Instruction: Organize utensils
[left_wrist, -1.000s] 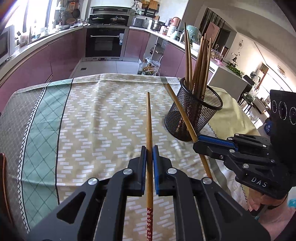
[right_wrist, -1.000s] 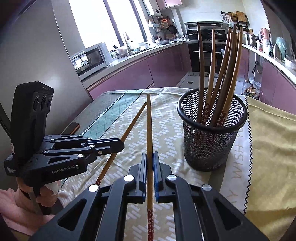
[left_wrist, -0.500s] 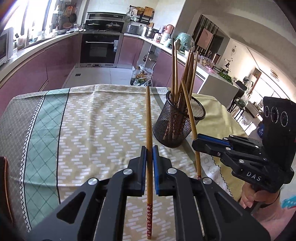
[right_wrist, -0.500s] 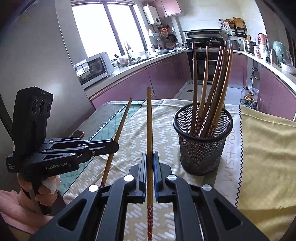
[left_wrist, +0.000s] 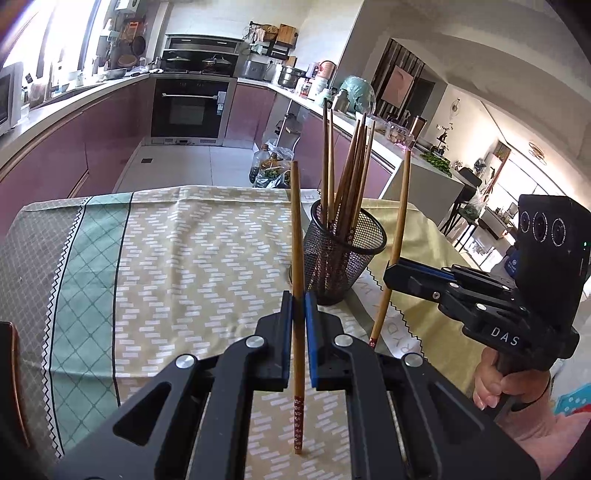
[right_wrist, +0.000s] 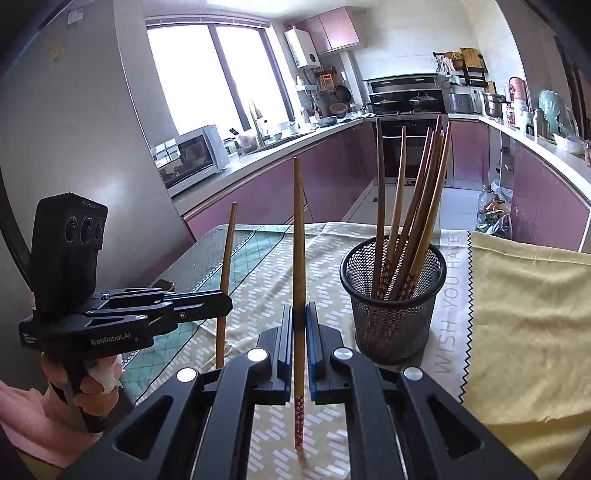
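While each hand-held gripper pinches one chopstick upright, left (left_wrist: 298, 295) and right (right_wrist: 299, 306), the mesh holder (right_wrist: 393, 295) of chopsticks stands on the desk's patterned cloth (left_wrist: 184, 258) beside a yellow cloth (right_wrist: 524, 314); purple kitchen cabinets (right_wrist: 266, 192) and an oven (left_wrist: 190, 109) lie beyond.

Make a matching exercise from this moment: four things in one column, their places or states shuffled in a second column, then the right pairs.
Things:
1. left gripper
2. mesh cup
3. yellow cloth
4. microwave

Places or states:
A. on the kitchen counter by the window
B. shut on a chopstick held upright
C. lying flat on the table, right of the cup
D. standing on the table, holding several chopsticks

Pairs: 1-B, 2-D, 3-C, 4-A
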